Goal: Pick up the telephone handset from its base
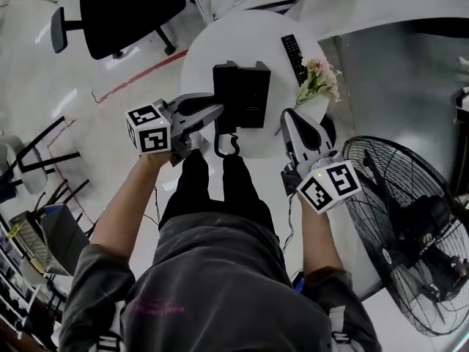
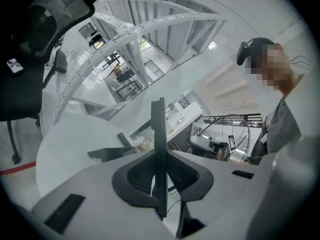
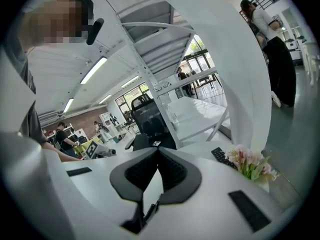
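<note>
The black telephone base (image 1: pixel 253 94) lies on a round white table (image 1: pixel 212 42). My left gripper (image 1: pixel 216 112) is shut on the black handset (image 1: pixel 224 97) at the base's left side. In the left gripper view the handset (image 2: pixel 158 134) stands as a thin black slab clamped between the pads of the left gripper (image 2: pixel 160 156). Its coiled cord (image 1: pixel 227 145) hangs off the table's near edge. My right gripper (image 1: pixel 288 116) hovers at the table's right edge. In its own view the right gripper (image 3: pixel 157 153) has its tips together with nothing held.
A black remote (image 1: pixel 294 57) and a bunch of pink flowers (image 1: pixel 319 79) lie on the table's right side. A large floor fan (image 1: pixel 410 233) stands close on the right. An office chair (image 1: pixel 121 9) is at the far left.
</note>
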`<control>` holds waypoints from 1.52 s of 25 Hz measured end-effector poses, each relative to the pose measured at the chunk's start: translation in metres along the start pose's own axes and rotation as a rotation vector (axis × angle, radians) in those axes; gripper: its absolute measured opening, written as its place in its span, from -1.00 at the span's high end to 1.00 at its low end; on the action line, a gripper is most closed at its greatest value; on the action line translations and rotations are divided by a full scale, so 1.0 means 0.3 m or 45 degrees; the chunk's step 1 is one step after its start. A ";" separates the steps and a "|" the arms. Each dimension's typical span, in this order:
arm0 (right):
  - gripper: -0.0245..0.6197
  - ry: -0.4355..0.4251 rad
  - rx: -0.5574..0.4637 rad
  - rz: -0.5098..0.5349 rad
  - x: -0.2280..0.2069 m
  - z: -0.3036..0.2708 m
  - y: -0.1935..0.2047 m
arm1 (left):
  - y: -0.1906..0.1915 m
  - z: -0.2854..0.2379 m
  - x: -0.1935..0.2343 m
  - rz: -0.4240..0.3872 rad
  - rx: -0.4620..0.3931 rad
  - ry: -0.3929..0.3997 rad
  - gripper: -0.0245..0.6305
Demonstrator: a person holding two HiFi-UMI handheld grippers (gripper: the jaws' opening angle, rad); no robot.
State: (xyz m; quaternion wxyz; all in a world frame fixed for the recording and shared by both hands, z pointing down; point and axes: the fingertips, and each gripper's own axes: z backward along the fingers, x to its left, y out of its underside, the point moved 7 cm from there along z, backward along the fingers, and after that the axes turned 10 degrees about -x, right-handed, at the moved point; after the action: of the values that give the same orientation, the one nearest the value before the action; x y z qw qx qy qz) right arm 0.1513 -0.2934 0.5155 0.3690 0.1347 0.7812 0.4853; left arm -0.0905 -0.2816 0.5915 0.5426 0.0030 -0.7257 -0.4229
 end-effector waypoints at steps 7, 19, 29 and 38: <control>0.86 -0.003 -0.096 0.037 0.079 0.037 -0.115 | -0.163 0.083 -0.196 -0.130 -0.078 0.034 0.69; 0.86 -0.006 -0.245 0.109 0.251 0.116 -0.251 | -0.325 0.203 -0.488 -0.300 -0.164 0.164 0.69; 0.86 -0.002 -0.381 0.185 0.405 0.199 -0.365 | -0.462 0.294 -0.690 -0.488 -0.245 0.257 0.69; 0.86 -0.026 -0.472 0.265 0.503 0.240 -0.458 | -0.573 0.294 -0.829 -0.633 -0.298 0.369 0.69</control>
State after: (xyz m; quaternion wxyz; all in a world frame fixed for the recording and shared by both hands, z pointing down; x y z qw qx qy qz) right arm 0.1181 -0.2277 0.3119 0.3433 0.1493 0.6565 0.6549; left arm -0.1362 -0.2230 0.2856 0.5170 0.1783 -0.5643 -0.6185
